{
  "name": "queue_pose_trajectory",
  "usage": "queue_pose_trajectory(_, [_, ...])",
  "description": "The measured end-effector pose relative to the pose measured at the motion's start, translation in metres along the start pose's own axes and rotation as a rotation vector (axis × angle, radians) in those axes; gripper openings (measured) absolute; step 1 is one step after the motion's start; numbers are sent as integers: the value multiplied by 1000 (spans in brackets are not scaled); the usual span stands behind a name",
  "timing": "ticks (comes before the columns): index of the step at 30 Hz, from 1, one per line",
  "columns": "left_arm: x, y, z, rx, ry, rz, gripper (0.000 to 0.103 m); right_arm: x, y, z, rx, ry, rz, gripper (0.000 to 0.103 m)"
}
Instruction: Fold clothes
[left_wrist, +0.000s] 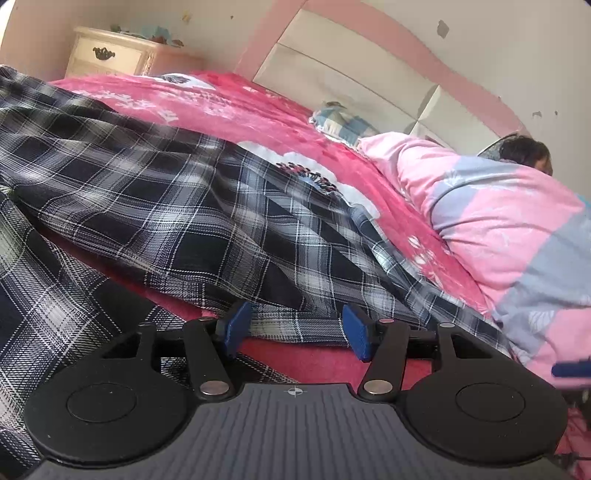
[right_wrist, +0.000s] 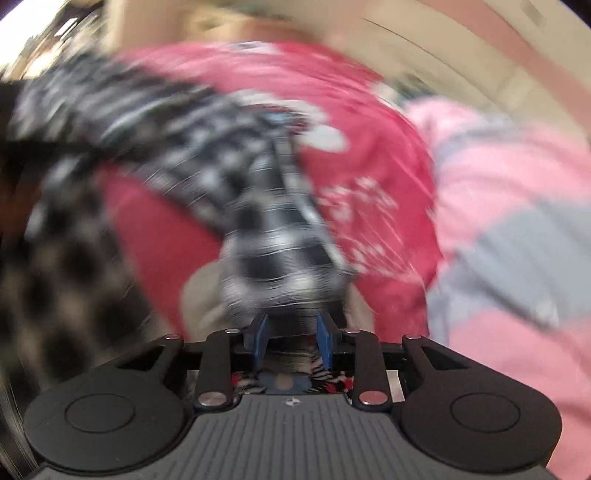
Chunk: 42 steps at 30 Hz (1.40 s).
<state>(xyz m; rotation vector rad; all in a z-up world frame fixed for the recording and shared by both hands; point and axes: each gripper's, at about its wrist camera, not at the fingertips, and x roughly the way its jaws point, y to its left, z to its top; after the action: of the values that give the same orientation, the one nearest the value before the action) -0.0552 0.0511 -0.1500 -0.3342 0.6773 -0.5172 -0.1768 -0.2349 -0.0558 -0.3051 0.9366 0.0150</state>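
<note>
Left gripper (left_wrist: 293, 330) jaws are held apart, plaid garment (left_wrist: 155, 192) just ahead, unclamped. Right gripper (right_wrist: 291, 341) jaws are parted; view blurred.

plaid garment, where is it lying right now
In the left wrist view the plaid garment is spread over the red bedspread, left of the pink quilt.
</note>
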Motion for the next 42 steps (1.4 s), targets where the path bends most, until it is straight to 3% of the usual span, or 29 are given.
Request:
queue_pose_trajectory(3, [-1, 1, 0, -1, -2, 1, 55, 13, -37, 2, 256, 23, 29, 49])
queue_pose_trajectory(8, [-1, 2, 0, -6, -3, 0, 55, 51, -91, -14, 682, 60, 121, 51])
queue_pose_trajectory(13, [0, 0, -1, -15, -6, 1, 55, 83, -105, -30, 849, 93, 218, 48])
queue_pose_trajectory(15, [0, -1, -1, -19, -7, 1, 55, 82, -101, -29, 836, 77, 227, 26])
queue_pose_trajectory(17, [1, 0, -1, -22, -8, -1, 55, 70, -94, -23, 769, 39, 196, 11])
queue_pose_trajectory(20, [2, -1, -1, -19, -7, 2, 55, 48, -85, -14, 674, -30, 163, 2])
queue_pose_trajectory(23, [2, -1, -1, -14, -8, 4, 55, 31, -81, 0, 584, -91, 135, 1])
queue_pose_trajectory(26, [2, -1, -1, -12, -8, 4, 55, 34, -84, 10, 548, -82, 134, 4])
queue_pose_trajectory(28, [2, -1, -1, -11, -8, 4, 55, 45, -90, 11, 568, -57, 162, 23])
queue_pose_trajectory(29, [2, -1, -1, -9, -7, 4, 55, 51, -92, 10, 576, -49, 169, 39])
queue_pose_trajectory(30, [2, -1, -1, -8, -7, 4, 55, 58, -94, 9, 576, -47, 165, 43])
queue_pose_trajectory(37, [2, 1, -1, -14, -6, -1, 55, 97, -98, -12, 631, 59, 233, 42])
queue_pose_trajectory(38, [2, 1, -1, -15, -6, -2, 55, 98, -98, -15, 638, 59, 241, 39])
queue_pose_trajectory(42, [3, 2, -1, -17, -8, -3, 55, 92, -92, -15, 619, 67, 243, 13])
